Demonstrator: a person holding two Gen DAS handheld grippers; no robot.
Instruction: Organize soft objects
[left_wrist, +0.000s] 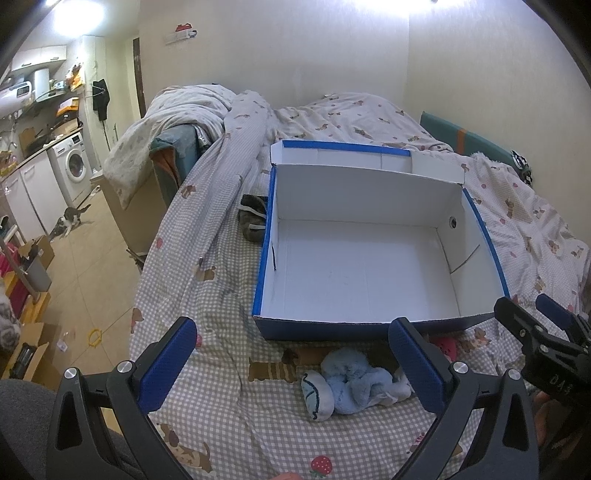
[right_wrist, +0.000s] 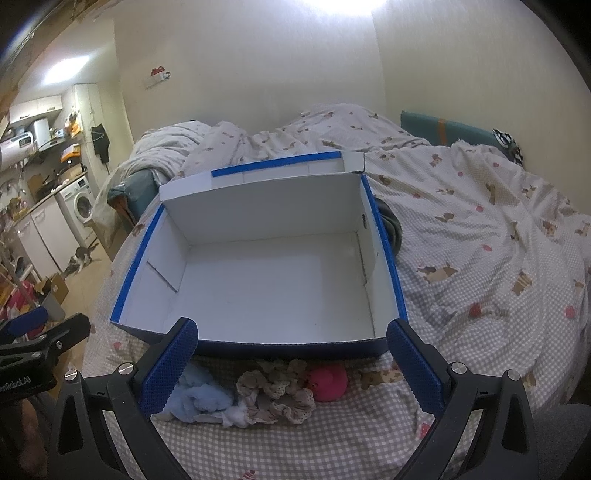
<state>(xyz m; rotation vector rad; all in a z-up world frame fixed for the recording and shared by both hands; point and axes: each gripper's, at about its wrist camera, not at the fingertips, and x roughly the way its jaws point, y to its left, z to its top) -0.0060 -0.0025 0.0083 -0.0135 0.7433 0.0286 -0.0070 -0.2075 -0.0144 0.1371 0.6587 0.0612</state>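
Observation:
An open blue box with a white inside (left_wrist: 354, 266) (right_wrist: 273, 280) lies on the bed, lid flap raised at the back. In front of it lie a light blue plush toy (left_wrist: 351, 380) (right_wrist: 201, 397), a beige lace cloth item (right_wrist: 277, 391) and a pink round soft toy (right_wrist: 328, 382) (left_wrist: 445, 347). My left gripper (left_wrist: 295, 365) is open, above the bedspread with the blue plush between its fingers' span. My right gripper (right_wrist: 291, 365) is open, just above the lace item and pink toy. Each gripper shows at the other view's edge (left_wrist: 543, 332) (right_wrist: 37, 339).
A dark grey sock-like item (left_wrist: 253, 218) (right_wrist: 389, 225) lies beside the box's far side. The checked bedspread (left_wrist: 221, 398) has rumpled quilts behind. The floor at left holds cardboard boxes (left_wrist: 37, 254), a cat (left_wrist: 68, 223) and a washing machine (left_wrist: 74, 164).

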